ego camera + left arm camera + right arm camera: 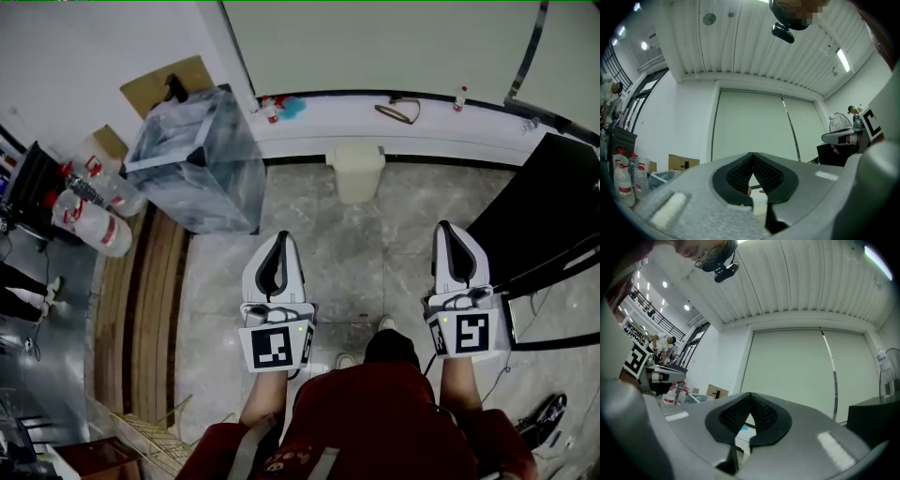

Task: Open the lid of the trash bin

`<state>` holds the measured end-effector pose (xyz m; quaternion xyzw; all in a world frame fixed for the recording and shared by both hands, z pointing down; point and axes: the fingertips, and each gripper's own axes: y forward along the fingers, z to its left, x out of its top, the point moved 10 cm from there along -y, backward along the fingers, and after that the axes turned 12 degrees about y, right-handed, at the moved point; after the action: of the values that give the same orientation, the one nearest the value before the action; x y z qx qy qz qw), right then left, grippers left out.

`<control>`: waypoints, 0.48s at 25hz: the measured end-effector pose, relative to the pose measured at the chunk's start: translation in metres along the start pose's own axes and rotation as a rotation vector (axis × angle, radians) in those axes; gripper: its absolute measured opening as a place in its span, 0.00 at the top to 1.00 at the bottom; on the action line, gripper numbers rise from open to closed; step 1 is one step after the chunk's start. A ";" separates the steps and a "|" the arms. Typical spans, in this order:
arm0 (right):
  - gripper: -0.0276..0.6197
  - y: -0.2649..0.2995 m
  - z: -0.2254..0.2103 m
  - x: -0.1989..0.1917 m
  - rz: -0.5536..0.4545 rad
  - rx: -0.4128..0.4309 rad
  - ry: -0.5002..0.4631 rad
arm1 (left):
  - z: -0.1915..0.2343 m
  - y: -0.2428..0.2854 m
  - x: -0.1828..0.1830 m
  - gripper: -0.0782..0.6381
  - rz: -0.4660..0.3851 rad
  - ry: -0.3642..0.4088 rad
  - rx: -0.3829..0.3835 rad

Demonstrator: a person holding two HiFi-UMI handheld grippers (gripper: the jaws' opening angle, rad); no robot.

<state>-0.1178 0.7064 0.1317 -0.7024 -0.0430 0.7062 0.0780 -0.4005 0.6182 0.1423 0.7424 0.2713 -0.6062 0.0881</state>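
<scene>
Cream trash bin (356, 170); lid closed

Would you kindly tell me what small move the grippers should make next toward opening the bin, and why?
Probably bring the left gripper forward toward the trash bin standing by the wall. Its lid looks closed. Both the left gripper and the right gripper are short of it, with floor between, and their jaws are shut and empty.

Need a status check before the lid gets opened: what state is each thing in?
trash bin: upright on the floor, neither gripper touching it
lid: closed
left gripper: jaws shut, nothing held
right gripper: jaws shut, nothing held
</scene>
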 end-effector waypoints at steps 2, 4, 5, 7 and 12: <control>0.96 0.008 -0.008 -0.005 0.009 -0.010 -0.002 | -0.004 0.010 -0.008 0.88 0.010 -0.004 -0.009; 0.96 0.017 -0.016 -0.008 0.011 -0.018 -0.002 | -0.006 0.022 -0.013 0.88 0.020 -0.005 -0.018; 0.96 0.022 -0.020 -0.009 0.011 -0.022 0.000 | -0.006 0.030 -0.015 0.88 0.023 -0.006 -0.020; 0.96 0.035 -0.031 -0.013 0.012 -0.029 0.012 | -0.008 0.046 -0.019 0.88 0.030 -0.008 -0.021; 0.96 0.074 -0.061 -0.028 0.032 -0.033 0.039 | -0.017 0.096 -0.028 0.88 0.036 0.001 -0.033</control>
<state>-0.0607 0.6258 0.1463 -0.7177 -0.0419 0.6928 0.0560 -0.3410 0.5375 0.1539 0.7459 0.2677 -0.5997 0.1111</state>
